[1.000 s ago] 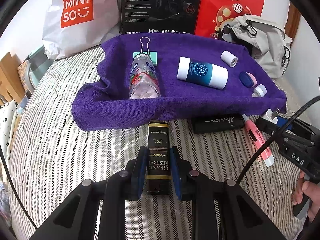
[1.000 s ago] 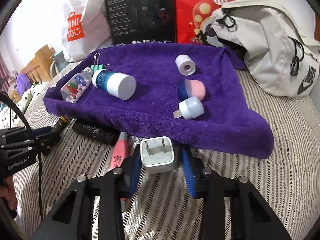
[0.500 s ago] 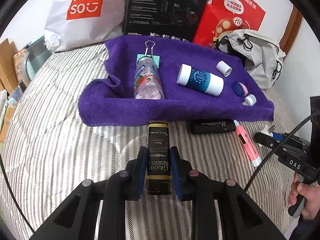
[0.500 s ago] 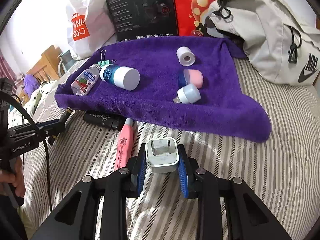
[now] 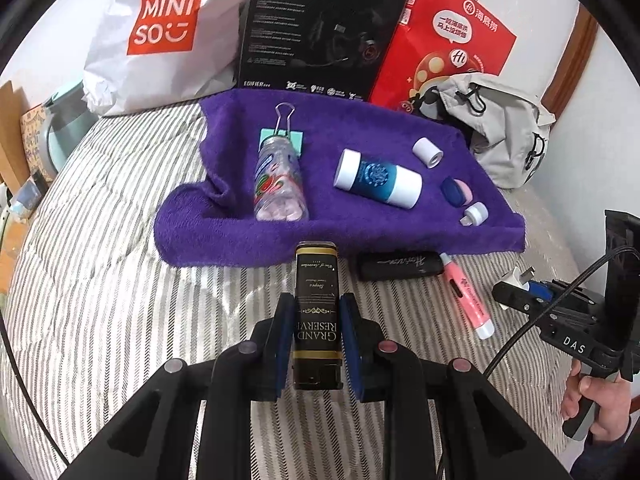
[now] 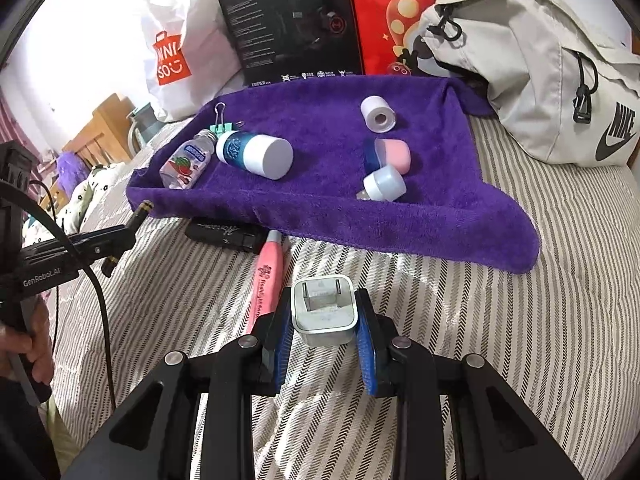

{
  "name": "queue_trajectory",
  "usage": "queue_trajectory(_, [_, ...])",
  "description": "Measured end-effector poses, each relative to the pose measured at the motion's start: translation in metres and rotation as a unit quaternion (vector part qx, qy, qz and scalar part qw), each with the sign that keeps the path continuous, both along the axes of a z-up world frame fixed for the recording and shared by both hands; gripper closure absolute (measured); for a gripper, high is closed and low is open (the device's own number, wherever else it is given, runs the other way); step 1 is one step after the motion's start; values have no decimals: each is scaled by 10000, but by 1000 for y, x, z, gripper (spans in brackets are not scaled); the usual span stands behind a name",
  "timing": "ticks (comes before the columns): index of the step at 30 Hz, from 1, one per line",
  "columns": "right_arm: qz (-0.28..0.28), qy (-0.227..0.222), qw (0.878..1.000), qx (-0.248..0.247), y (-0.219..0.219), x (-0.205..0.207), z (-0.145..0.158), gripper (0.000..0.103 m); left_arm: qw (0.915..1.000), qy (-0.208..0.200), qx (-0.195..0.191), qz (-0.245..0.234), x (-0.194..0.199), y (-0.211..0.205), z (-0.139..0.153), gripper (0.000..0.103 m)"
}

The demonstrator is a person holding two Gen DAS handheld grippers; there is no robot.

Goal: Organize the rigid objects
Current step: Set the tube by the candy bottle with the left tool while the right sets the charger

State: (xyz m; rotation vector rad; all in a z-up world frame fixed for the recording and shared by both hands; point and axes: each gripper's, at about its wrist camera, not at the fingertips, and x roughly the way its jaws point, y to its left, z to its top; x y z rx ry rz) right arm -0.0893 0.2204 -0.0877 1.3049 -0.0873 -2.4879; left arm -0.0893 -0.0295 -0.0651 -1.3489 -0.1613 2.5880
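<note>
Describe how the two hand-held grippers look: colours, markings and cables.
Both are matte black plastic with blue finger pads. The left hand-held gripper has pinkish round bolt heads and reads "GenRobot.AI" on its side; the right hand-held gripper has silver ones and reads "DAS". Each trails a black cable.

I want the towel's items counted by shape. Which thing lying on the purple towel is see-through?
The clear bottle with the watermelon label, lying beside the binder clip. The blue-and-white bottle and the small caps are opaque.
</note>
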Motion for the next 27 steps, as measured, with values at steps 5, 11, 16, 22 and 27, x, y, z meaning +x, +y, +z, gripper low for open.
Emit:
queue_trajectory(5, [95,20,9999,-44,-3,-2,8,74,10000,39,32,-72,-5,6,8,81])
queue_trajectory(11, [202,85,9997,-93,-7,-9,18,74,9999,101,21,-40,-23,11,18,81])
queue_trajectory(16, [282,99,9994,-189,-9,-17,25,74,10000,99,7,-2,-43,13,23,80])
queue_trajectory(22, [398,147,9989,-200,-13,-34,33,74,10000,38,-8,81,-67,13,23,81])
queue_trajectory(27, [442,176,9986,-214,-16,-55,36,74,9999,-51,-17,138,-87,14,18,80])
